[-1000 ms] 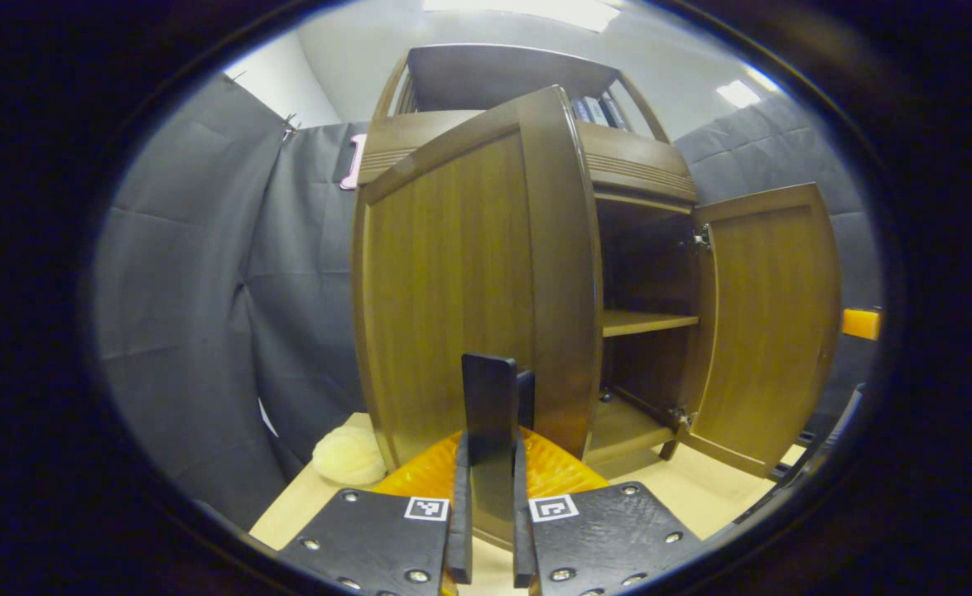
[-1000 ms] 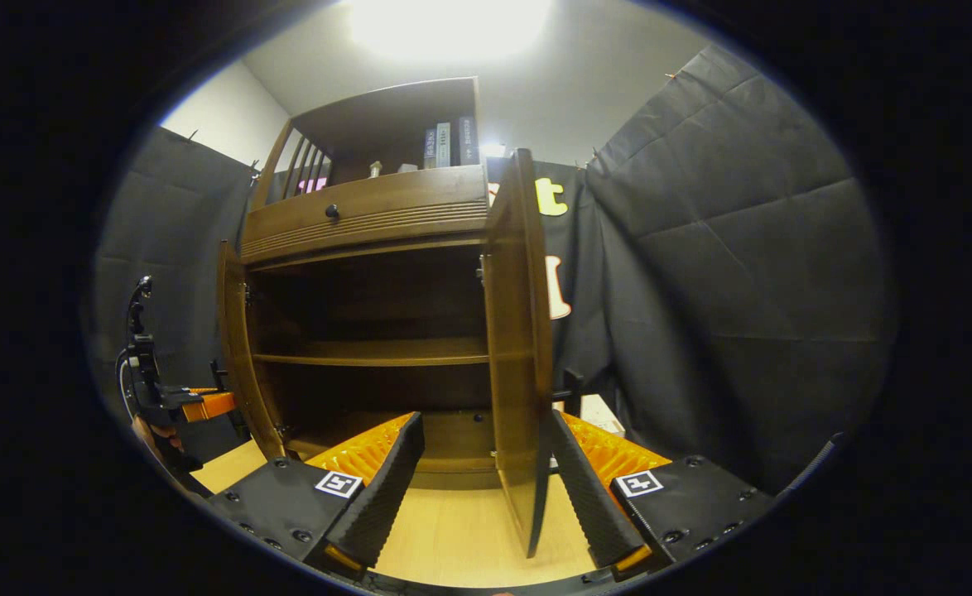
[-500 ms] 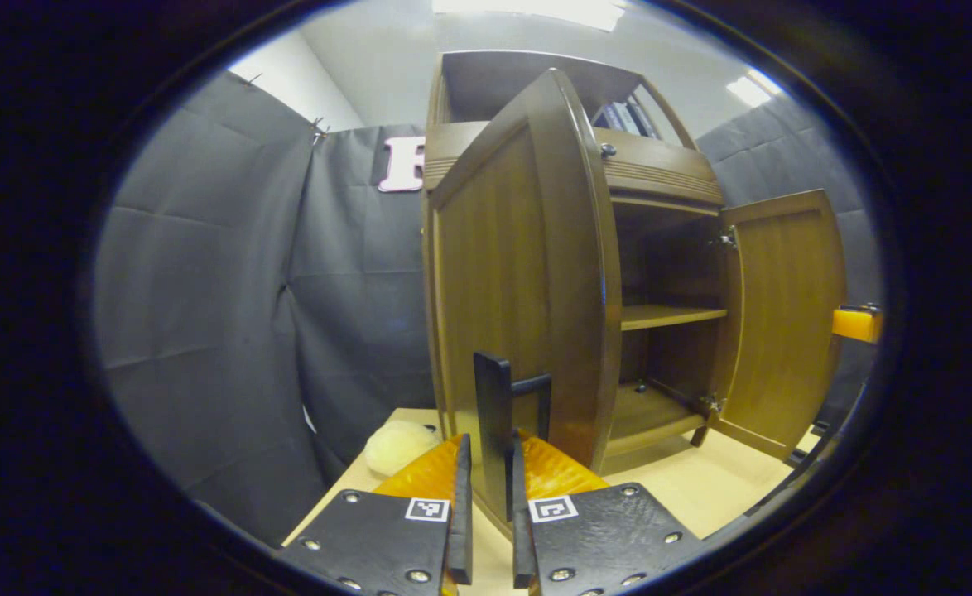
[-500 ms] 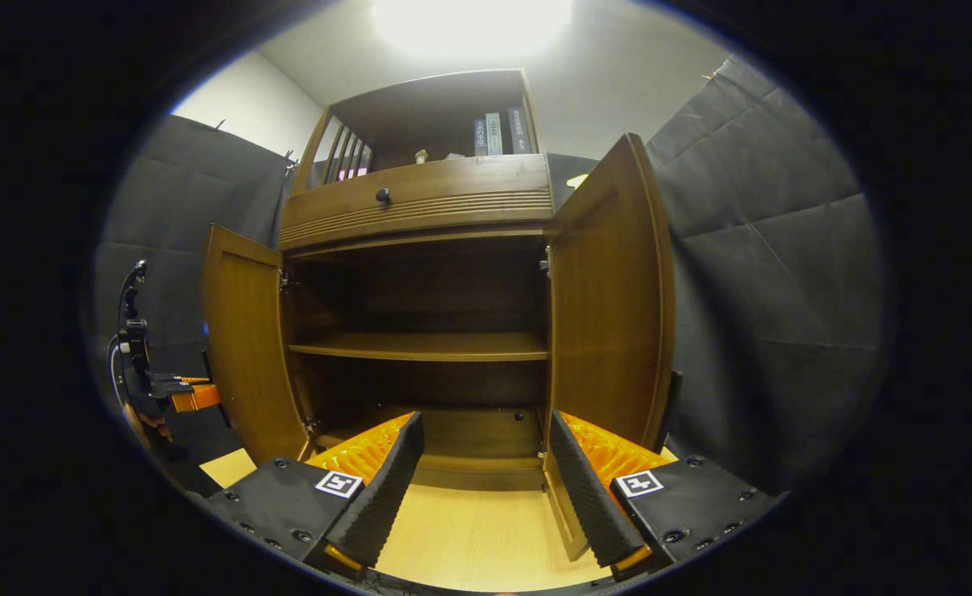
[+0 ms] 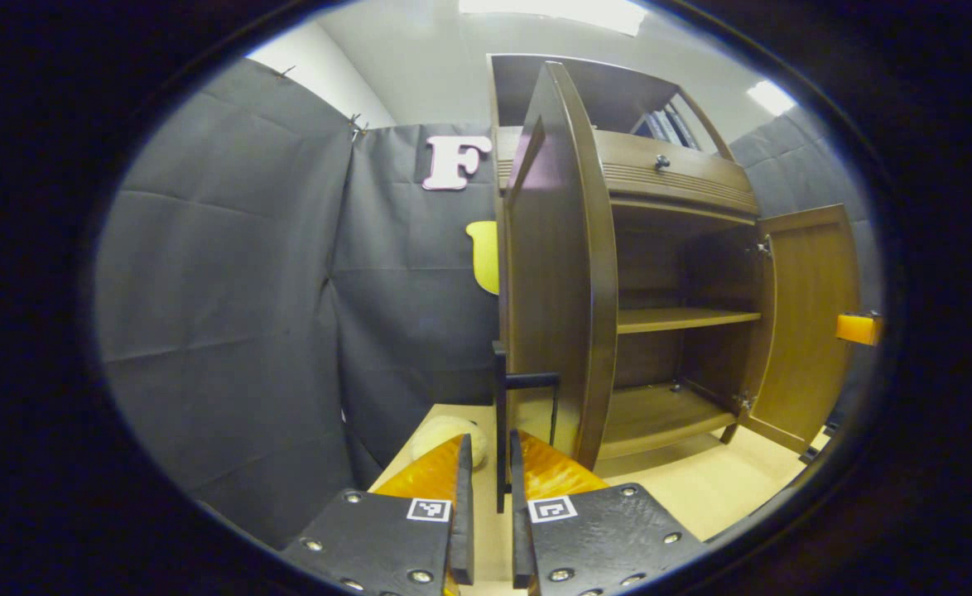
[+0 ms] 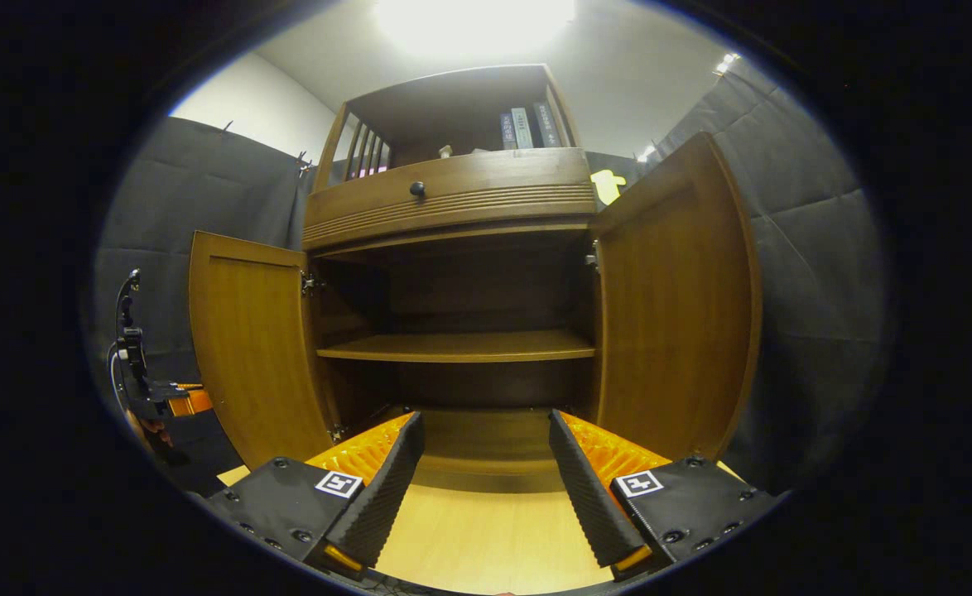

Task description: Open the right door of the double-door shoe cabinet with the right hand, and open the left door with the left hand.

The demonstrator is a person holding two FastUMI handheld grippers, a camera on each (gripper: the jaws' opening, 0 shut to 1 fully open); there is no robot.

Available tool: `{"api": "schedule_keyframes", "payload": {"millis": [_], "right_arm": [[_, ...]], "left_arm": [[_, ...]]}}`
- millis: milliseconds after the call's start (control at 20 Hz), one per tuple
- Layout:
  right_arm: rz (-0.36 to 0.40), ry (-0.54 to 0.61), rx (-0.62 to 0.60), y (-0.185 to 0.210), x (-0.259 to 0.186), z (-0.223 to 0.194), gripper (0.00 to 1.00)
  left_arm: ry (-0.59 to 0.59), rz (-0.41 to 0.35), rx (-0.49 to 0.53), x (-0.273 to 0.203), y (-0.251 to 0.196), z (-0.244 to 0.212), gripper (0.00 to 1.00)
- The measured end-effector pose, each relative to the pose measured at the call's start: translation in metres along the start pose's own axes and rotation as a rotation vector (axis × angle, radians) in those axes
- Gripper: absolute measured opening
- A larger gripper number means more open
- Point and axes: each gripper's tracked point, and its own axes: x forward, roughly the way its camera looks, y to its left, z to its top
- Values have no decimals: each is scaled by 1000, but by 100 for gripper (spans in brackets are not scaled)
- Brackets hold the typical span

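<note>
Both scenes were lit from above by ceiling lights (image 6: 473, 18), which were blown out to a white glare at twelve o'clock in the right gripper view and seen as bright strips at twelve and one o'clock in the left gripper view. The pale tabletop (image 6: 486, 538) was evenly lit at six o'clock. Deep shadow was held inside the shoe cabinet (image 6: 461, 290), above and below the shelf (image 6: 457, 348), where little detail could be made out. Straight edges were bowed strongly toward the rims by the fisheye distortion, as on the left door (image 5: 560, 273). Focus was sharp centrally, and slight softening was seen near the rims.
</note>
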Motion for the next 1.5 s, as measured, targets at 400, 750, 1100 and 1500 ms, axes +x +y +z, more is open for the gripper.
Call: {"api": "schedule_keyframes", "payload": {"millis": [400,750,1100,1500], "right_arm": [[-40,-48,-18,21,0,16,95],[-49,-77,-39,3,-28,26,92],[-75,-63,-77,-24,-75,24,95],[-88,-98,-77,-33,-115,34,92]], "left_arm": [[-13,-1,-3,-10,45,5,22],[-48,37,-20,-69,35,20,22],[-107,45,-25,-129,-16,59,19],[-164,31,10,-178,-64,75,19]]}}
